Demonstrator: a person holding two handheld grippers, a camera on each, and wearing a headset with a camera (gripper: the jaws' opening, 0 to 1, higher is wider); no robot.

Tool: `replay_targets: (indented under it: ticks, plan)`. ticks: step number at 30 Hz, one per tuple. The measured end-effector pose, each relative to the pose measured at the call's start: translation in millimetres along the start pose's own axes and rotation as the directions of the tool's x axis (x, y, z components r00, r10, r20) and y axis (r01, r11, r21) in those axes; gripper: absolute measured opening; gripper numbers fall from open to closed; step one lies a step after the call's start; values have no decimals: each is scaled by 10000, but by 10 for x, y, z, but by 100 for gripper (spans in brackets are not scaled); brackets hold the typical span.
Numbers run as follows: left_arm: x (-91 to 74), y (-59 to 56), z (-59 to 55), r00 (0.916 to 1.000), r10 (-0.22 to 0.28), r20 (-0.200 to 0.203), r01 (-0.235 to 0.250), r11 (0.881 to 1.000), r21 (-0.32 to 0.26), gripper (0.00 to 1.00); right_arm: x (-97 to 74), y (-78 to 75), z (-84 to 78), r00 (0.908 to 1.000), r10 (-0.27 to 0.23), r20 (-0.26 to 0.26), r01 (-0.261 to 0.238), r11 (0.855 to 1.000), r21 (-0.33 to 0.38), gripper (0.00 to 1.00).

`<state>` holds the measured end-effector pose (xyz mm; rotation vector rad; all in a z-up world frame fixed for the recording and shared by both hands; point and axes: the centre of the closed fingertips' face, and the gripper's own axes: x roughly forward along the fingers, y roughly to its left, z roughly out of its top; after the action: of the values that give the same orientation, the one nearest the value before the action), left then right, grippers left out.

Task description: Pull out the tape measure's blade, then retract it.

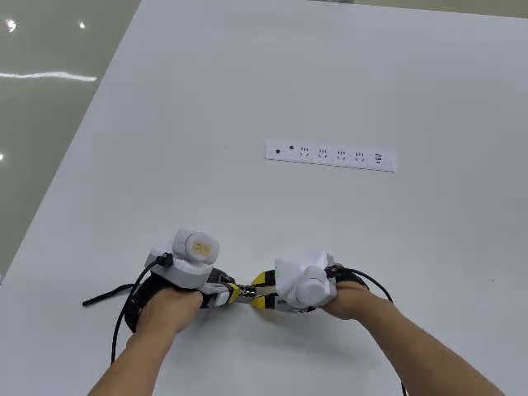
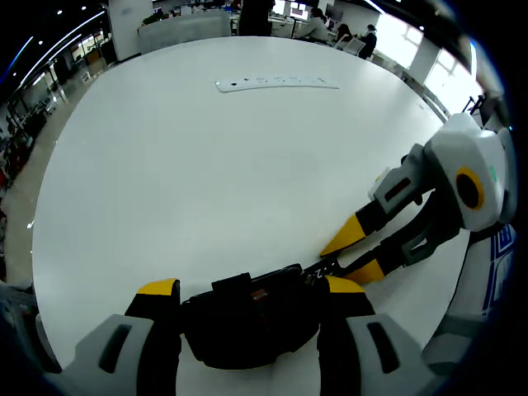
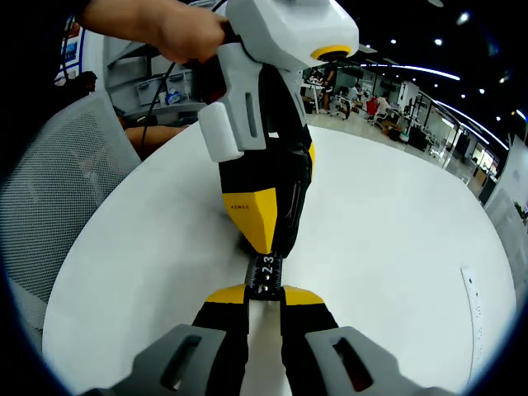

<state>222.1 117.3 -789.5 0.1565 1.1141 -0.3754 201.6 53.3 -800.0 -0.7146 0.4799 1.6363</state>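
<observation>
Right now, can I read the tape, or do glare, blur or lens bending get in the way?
Right gripper view: sharp, no glare; the blade shows 2 and 3 clearly at the right gripper. Left gripper view: fisheye bends the table edge; the black tape measure is dark, little detail. Head view: even light, glare streaks on the floor, blade too small to read.

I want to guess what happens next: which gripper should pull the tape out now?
Probably right. The right gripper is shut on the blade, while the left gripper clamps the case.
</observation>
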Motion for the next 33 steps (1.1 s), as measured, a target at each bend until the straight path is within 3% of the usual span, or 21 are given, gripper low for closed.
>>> replay_targets:
  ticks: [33]
  plan:
    - [-12,45,-11,10000,-16,58,18,9996,-280,64,128,-28,120,9999,13,145,-10,9997,-234,13]
